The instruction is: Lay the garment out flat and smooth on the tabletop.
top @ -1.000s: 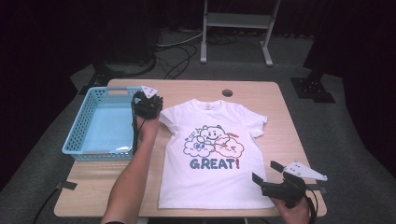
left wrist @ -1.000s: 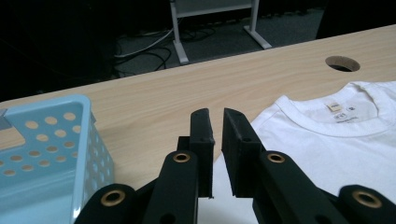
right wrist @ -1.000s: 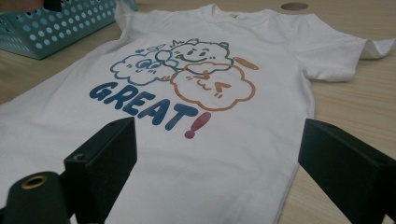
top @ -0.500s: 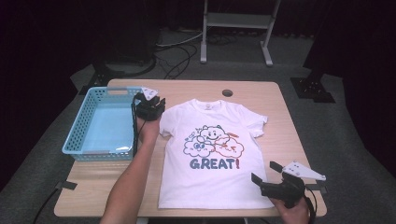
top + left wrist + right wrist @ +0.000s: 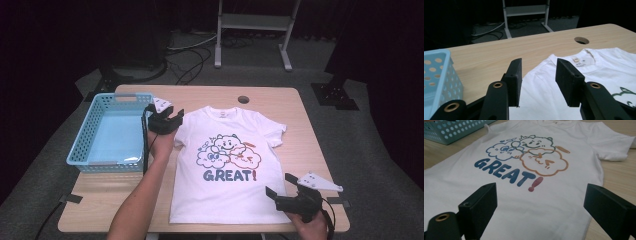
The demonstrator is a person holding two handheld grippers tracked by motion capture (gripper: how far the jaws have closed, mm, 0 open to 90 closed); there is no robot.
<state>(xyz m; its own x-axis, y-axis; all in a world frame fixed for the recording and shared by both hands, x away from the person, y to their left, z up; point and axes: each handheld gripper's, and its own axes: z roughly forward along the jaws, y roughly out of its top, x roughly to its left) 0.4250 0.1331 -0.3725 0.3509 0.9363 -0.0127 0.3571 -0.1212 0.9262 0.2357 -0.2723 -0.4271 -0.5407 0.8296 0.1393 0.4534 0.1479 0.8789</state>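
From above, a white T-shirt [image 5: 227,165] lay flat, print up, on the wooden table [image 5: 310,145], just right of a blue basket [image 5: 107,132]. The left gripper [image 5: 167,117] hovered at the shirt's left shoulder; the right gripper [image 5: 282,186] sat at the hem's right corner, parted.

In the left gripper view, the jaws had just been opening, nothing pinched between them, the shirt [image 5: 599,75] lying beneath.

In the right gripper view, the jaws stood wide apart over the shirt [image 5: 536,195], empty.
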